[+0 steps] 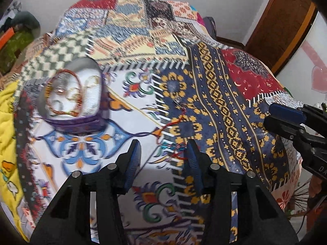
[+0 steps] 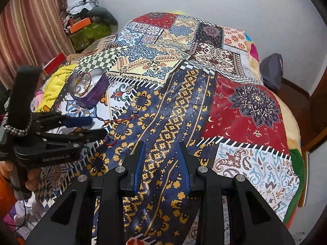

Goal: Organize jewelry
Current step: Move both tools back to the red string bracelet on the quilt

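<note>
A purple oval tin (image 1: 81,122) sits on the patchwork bedspread and holds red-and-gold bangles (image 1: 63,94). A red thread bracelet (image 1: 175,153) with teal beads lies on the cloth, right between the tips of my left gripper (image 1: 163,149), which is open just above it. More red cord (image 1: 173,122) trails up toward a small clear piece (image 1: 177,101). In the right wrist view the tin (image 2: 96,94) is far left, the red cord (image 2: 120,120) lies near the left gripper (image 2: 98,125), and my right gripper (image 2: 162,149) hovers open over blue-and-yellow fabric, holding nothing.
The patchwork bedspread (image 2: 245,110) covers a mounded bed. A yellow blanket (image 2: 55,81), boxes and clothes (image 2: 87,26) pile up at the left by a curtain. A dark bag (image 2: 271,71) rests at the right near a wooden frame. A hand (image 2: 30,181) grips the left tool's handle.
</note>
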Demonstrator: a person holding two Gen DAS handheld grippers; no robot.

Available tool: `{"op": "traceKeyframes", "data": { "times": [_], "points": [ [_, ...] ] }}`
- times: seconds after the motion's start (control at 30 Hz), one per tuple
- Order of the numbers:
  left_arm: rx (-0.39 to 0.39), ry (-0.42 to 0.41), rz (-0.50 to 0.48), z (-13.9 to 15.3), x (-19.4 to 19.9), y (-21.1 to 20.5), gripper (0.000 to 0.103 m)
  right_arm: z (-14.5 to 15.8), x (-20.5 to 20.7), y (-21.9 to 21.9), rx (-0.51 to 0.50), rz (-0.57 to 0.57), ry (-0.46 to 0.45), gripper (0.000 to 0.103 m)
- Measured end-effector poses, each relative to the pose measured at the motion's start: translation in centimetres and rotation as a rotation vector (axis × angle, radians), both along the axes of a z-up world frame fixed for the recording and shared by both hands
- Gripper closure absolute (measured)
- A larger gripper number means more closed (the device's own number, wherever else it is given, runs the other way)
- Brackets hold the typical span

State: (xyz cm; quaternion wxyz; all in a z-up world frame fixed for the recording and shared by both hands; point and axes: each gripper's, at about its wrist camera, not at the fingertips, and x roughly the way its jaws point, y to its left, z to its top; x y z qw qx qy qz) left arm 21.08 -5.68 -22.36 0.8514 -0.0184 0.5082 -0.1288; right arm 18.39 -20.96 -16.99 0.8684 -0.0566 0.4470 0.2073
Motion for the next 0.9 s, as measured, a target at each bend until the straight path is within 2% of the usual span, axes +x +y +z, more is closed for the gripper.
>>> {"op": "traceKeyframes", "data": {
  "times": [0.13, 0.27, 0.4, 0.57, 0.9],
  "points": [
    [0.01, -0.006, -0.009, -0.8, 0.5, -1.0, 0.059, -0.1, 0.1, -0.4, 0.015, -0.005, 0.005, 0.075],
    [0.019, -0.009, -0.029, -1.3, 0.7, -1.8, 0.082, -0.4, 0.3, -0.4, 0.019, -0.007, 0.014, 0.075],
    [0.004, -0.009, -0.024, -1.3, 0.5, -1.5, 0.09, -0.6, 0.2, -0.4, 0.03, -0.006, 0.023, 0.075],
    [0.009, -0.023, -0.025, -0.6, 0.1, -1.2, 0.091, -0.4, 0.3, -0.1, 0.038, 0.001, 0.022, 0.075],
    [-0.004, -0.154, 0.022, 4.2, 0.4, 1.4, 0.091, -0.6, 2.4, 3.0, 0.046, 0.048, 0.03, 0.075]
  ]
}}
